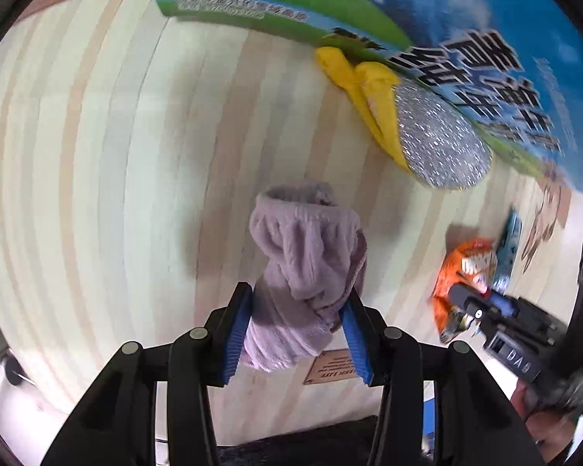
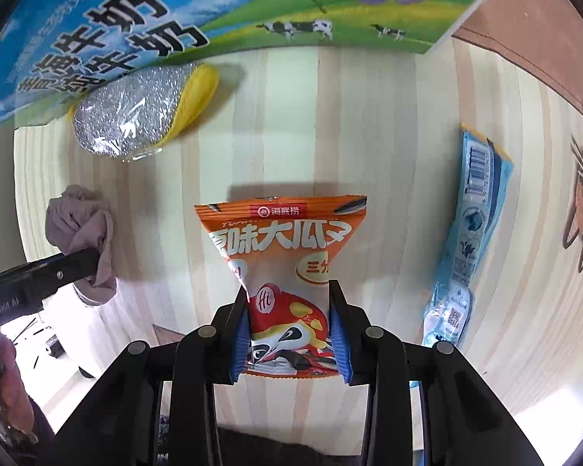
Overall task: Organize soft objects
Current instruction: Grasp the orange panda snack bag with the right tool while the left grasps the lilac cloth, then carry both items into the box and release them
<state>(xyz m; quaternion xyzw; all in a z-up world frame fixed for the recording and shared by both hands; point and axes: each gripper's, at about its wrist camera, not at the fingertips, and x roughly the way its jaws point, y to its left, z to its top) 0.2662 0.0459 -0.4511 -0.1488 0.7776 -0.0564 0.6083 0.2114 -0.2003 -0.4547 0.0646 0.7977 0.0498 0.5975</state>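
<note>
Left wrist view, lilac fuzzy cloth [image 1: 307, 256] clamped by left gripper [image 1: 300, 303] above striped wooden table [image 1: 97, 155], silver-and-yellow scrubber [image 1: 439, 136] against milk carton [image 1: 466, 19], right wrist view, orange snack packet [image 2: 281, 268] pinched by right gripper [image 2: 289, 299], blue packet [image 2: 466, 240] lying at right.

Both views were bright, evenly lit from above, w/ soft shadows. In the left wrist view the purple cloth [image 1: 307, 268] cast a dim shadow to its left on the table [image 1: 97, 155]; motion blur smeared the milk carton [image 1: 466, 50] print and the orange snack packet [image 1: 466, 272]. The right wrist view was sharper: packet text read clearly, and a crisp shadow sat just above the packet top. Glare sparkled on the silver scrubber [image 2: 128, 112], and the floor at lower left was blown out. Heavy fisheye bending at edges, wood stripes curved, black vignette in corners.
</note>
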